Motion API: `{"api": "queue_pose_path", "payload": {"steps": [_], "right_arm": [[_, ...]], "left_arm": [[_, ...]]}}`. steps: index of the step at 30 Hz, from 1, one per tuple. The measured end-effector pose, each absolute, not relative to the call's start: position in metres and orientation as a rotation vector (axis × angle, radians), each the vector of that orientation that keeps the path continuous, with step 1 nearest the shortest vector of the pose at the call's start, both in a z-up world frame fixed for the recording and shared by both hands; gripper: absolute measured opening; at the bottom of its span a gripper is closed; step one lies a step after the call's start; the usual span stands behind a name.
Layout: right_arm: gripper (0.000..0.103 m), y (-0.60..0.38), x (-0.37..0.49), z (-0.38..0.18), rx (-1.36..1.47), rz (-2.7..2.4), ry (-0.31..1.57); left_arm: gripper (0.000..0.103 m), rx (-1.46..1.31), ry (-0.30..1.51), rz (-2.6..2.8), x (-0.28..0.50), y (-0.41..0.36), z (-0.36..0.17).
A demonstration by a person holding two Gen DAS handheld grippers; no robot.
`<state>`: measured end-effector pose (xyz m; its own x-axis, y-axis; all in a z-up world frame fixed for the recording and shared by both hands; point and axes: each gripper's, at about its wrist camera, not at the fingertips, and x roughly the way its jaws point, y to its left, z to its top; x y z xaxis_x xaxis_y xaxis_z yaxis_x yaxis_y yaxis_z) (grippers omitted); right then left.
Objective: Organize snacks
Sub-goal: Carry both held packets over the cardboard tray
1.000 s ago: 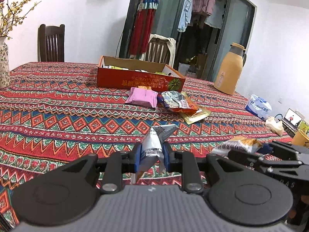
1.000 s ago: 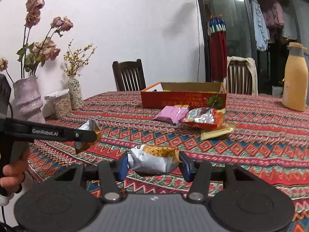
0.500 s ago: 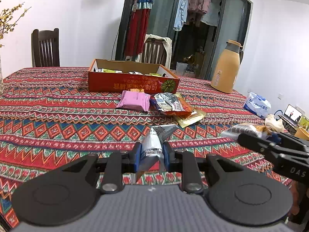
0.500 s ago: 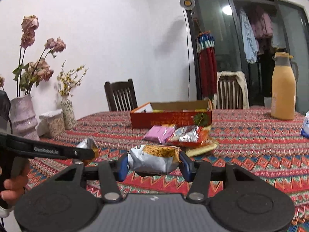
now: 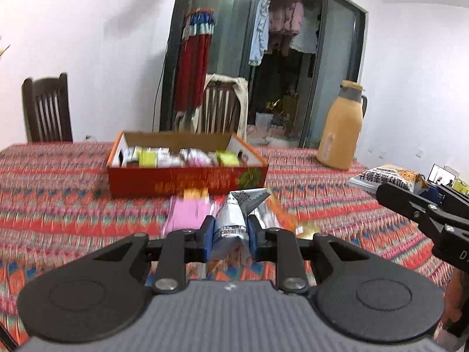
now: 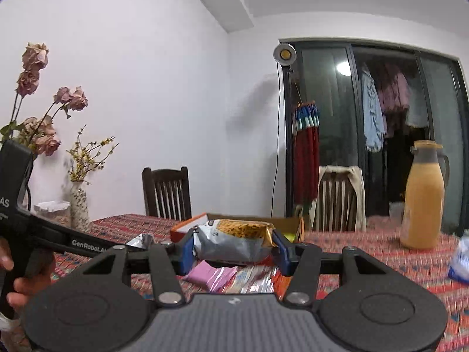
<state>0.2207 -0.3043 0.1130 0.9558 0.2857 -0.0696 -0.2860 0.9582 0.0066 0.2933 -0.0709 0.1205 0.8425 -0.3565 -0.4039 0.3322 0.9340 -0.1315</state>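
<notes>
My left gripper (image 5: 230, 230) is shut on a thin silver snack packet (image 5: 234, 218), held above the patterned tablecloth a short way in front of the red cardboard box (image 5: 187, 180), which holds several snacks. My right gripper (image 6: 234, 248) is shut on a puffy silver and orange snack bag (image 6: 234, 240), raised and pointing level toward the same box (image 6: 187, 228). That bag (image 5: 387, 179) also shows at the right of the left wrist view. A pink packet (image 5: 187, 214) and foil packets (image 6: 252, 278) lie on the cloth just before the box.
A tall orange jug (image 5: 341, 129) stands at the table's far right. Vases with dried flowers (image 6: 77, 202) stand at the far left, and wooden chairs (image 5: 47, 108) line the far side. A blue and white pack (image 6: 461, 259) lies at the right edge.
Both grippers have risen and moved toward the red box with their packets; the box now looks nearer and its contents show. The right gripper has tilted up to level.
</notes>
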Motion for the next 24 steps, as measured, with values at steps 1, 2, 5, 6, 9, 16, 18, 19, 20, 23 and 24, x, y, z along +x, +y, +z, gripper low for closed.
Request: {"api": "queue_pose_path", "payload": {"steps": [1,2,5,6,9,16,18,19,20,23,24], "right_arm": [[0.052,-0.305,0.229,0.117,-0.016,0.289,0.063],[0.052,-0.306,0.239,0.122,-0.028,0.288,0.056],[0.052,-0.312,0.272,0.139,-0.022,0.299,0.044],[0.052,-0.314,0.285,0.145,-0.015,0.299,0.041],[0.052,-0.322,0.327,0.159,-0.016,0.288,0.029],[0.053,-0.338,0.451,0.178,0.082,0.304,0.081],[0.053,-0.336,0.493,0.174,0.096,0.338,0.115],[0.053,-0.333,0.517,0.170,0.082,0.348,0.147],[0.053,-0.330,0.534,0.166,0.067,0.339,0.169],[0.053,-0.324,0.593,0.153,0.044,0.330,0.263],[0.053,-0.322,0.611,0.149,0.032,0.333,0.295]], "left_arm": [[0.024,-0.059,0.423,-0.370,0.303,-0.071,0.127],[0.024,-0.059,0.408,-0.377,0.311,-0.071,0.132],[0.024,-0.047,0.338,-0.375,0.337,-0.074,0.152],[0.024,-0.036,0.311,-0.372,0.345,-0.076,0.158],[0.024,-0.020,0.246,-0.358,0.377,-0.082,0.174],[0.024,-0.088,0.294,-0.358,0.494,-0.092,0.183],[0.024,-0.109,0.325,-0.346,0.527,-0.093,0.179],[0.024,-0.120,0.345,-0.355,0.543,-0.093,0.176],[0.024,-0.131,0.367,-0.353,0.561,-0.094,0.172],[0.024,-0.150,0.424,-0.330,0.606,-0.090,0.159],[0.024,-0.153,0.446,-0.328,0.620,-0.089,0.154]]}}
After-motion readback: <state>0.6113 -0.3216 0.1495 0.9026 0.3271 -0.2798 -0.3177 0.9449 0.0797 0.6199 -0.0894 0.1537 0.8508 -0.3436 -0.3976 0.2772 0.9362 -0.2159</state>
